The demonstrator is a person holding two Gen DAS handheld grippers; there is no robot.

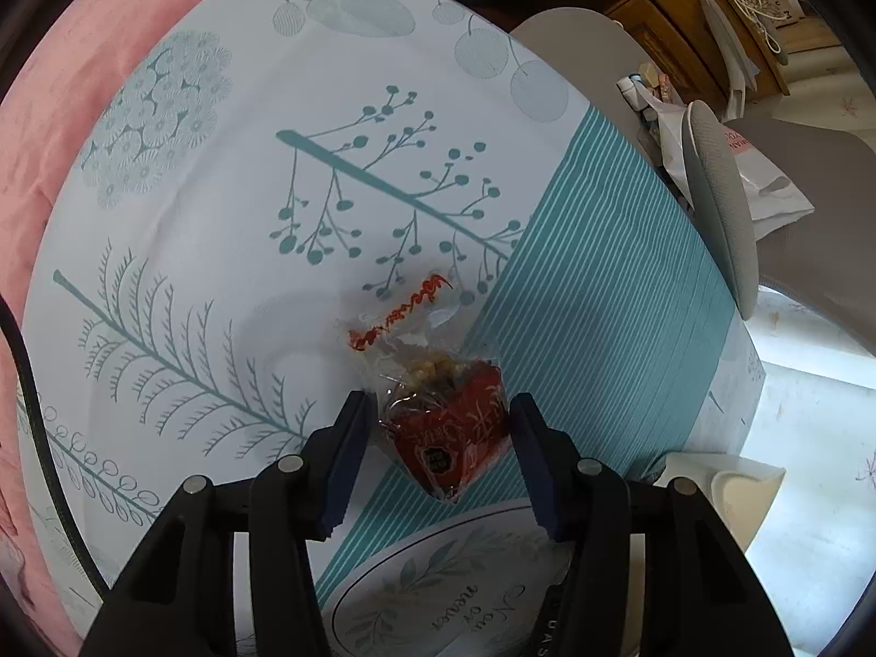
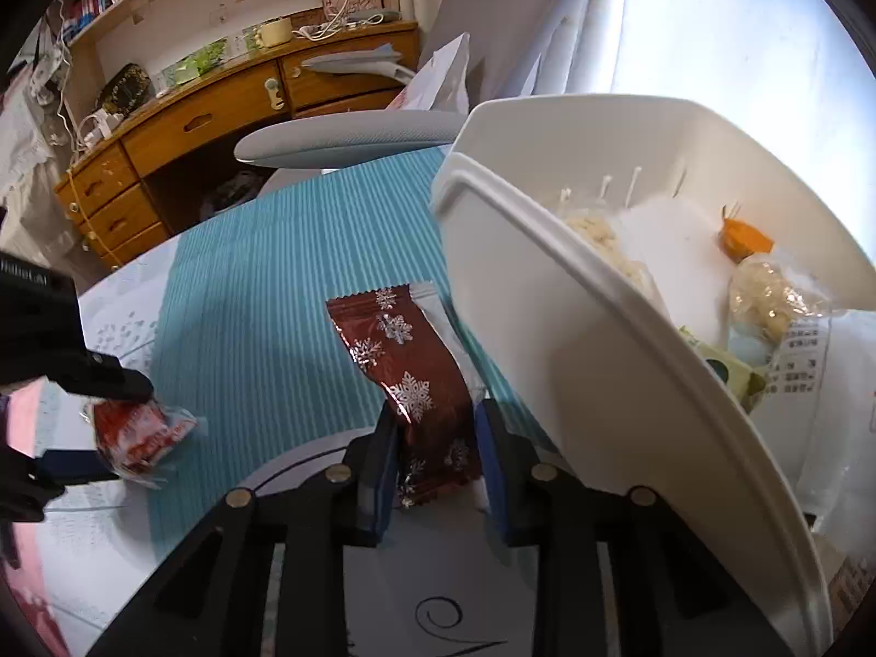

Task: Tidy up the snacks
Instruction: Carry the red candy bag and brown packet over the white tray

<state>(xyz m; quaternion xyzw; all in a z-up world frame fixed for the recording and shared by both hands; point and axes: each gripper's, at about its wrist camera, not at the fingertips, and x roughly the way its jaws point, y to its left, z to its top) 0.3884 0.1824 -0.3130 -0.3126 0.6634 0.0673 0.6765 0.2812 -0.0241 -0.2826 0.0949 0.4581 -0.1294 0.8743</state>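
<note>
Left gripper [image 1: 438, 427]: I see its blue pads against both sides of the red snack packet [image 1: 446, 432], so it's pinching it. The packet's clear twisted top with a red wavy edge points away from the jaws, out over the patterned tablecloth [image 1: 219, 191]. From the right wrist view I see the same packet [image 2: 139, 435] held low, off to the left, between the left gripper's [image 2: 109, 430] fingers.

Right gripper [image 2: 435, 438]: jaws are clamped on the lower end of a dark red snowflake wrapper [image 2: 416, 378]. The wrapper sticks up and forward from between the pads, over the teal striped part of the cloth. A silvery edge of it shows on its right side.

White bin [image 2: 602, 383] sits just right of the right gripper, with its near rim close to the right finger. Inside it I make out several pale snack bags [image 2: 777, 301] and an orange piece [image 2: 744, 238].
</note>
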